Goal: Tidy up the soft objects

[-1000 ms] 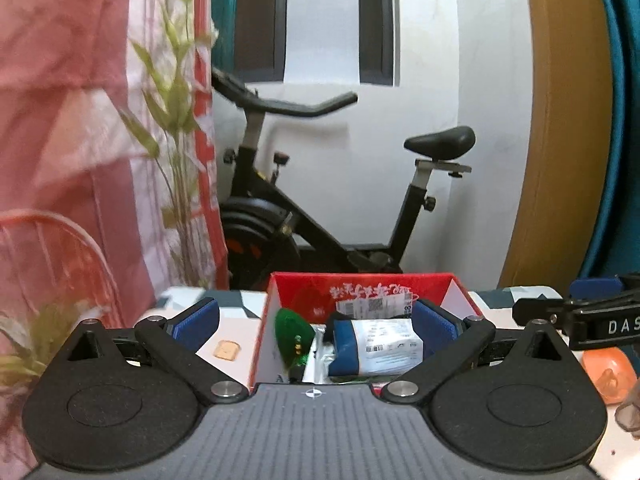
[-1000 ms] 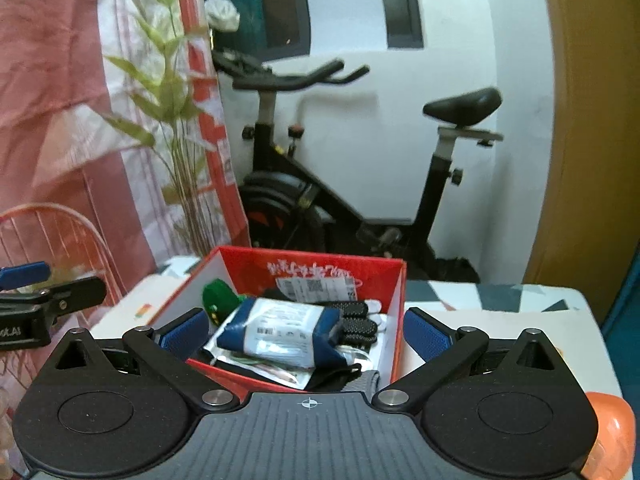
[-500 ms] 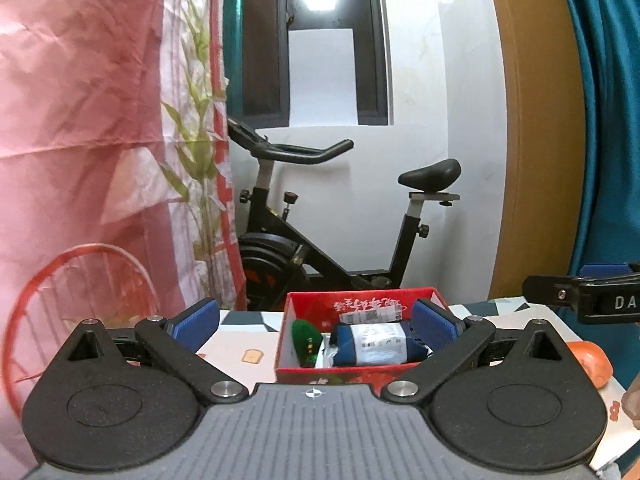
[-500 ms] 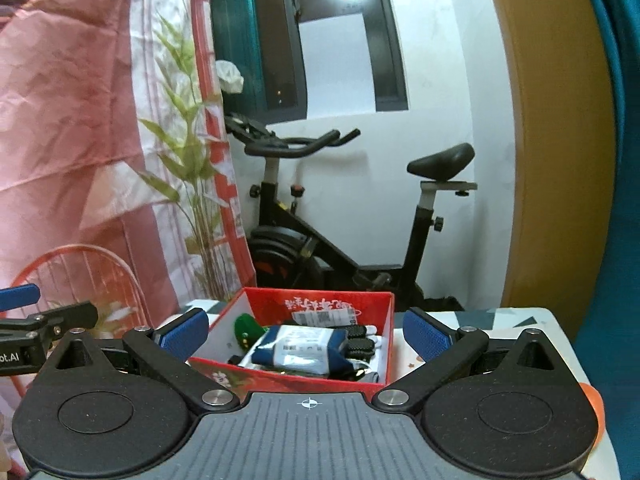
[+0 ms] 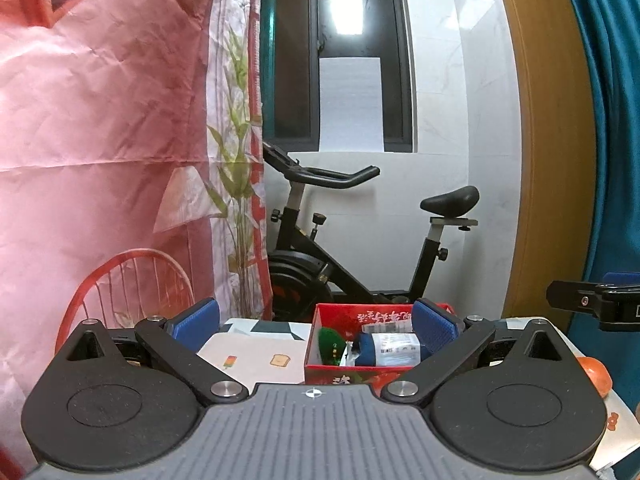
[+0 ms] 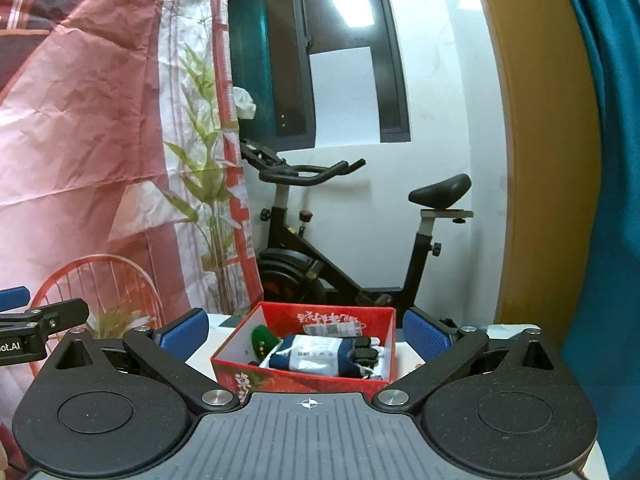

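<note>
Both the left gripper [image 5: 316, 324] and the right gripper [image 6: 306, 328] are spread wide with nothing between their blue pads, near a red box [image 6: 304, 376] on the table [image 5: 256, 354] that holds a wrapped blue bundle [image 6: 316, 356] and a green item [image 6: 262, 338].

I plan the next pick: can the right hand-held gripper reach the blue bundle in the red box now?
Probably yes. The right hand-held gripper is open and empty, the red box has no lid, and the blue bundle lies on top, uncovered.

Black hand-held gripper [image 5: 314, 326], blue pads [image 5: 196, 318], silver screws, ribbed grey body.
</note>
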Available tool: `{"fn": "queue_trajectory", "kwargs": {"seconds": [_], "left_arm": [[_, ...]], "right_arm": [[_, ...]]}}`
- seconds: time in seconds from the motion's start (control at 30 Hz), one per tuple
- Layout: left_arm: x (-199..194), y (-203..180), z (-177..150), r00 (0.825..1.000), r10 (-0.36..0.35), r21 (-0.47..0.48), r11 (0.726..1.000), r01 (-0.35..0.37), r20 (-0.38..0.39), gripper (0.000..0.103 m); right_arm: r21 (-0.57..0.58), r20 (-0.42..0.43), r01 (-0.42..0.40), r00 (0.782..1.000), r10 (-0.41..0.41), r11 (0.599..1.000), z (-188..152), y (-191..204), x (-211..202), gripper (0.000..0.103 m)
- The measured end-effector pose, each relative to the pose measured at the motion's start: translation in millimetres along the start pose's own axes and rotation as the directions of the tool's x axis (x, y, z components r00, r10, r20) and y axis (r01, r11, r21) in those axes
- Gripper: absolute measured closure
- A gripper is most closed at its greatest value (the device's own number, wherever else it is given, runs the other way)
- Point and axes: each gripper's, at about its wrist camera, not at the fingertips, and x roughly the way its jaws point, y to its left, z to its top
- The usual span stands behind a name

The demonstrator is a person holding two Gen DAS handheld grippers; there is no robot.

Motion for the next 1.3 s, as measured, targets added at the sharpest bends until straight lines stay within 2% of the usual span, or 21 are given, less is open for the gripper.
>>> {"fn": "queue_trajectory", "kwargs": {"seconds": [1.3], "left_arm": [[-9.6,3.6,-2.4,1.0,0.004,-0.015,1.0,-0.005,-0.013,0.0]], "right_arm": [[-0.017,0.014,0.034,0.999,-0.033,0.999,-0.6,0.2,-6.0,0.0]]}}
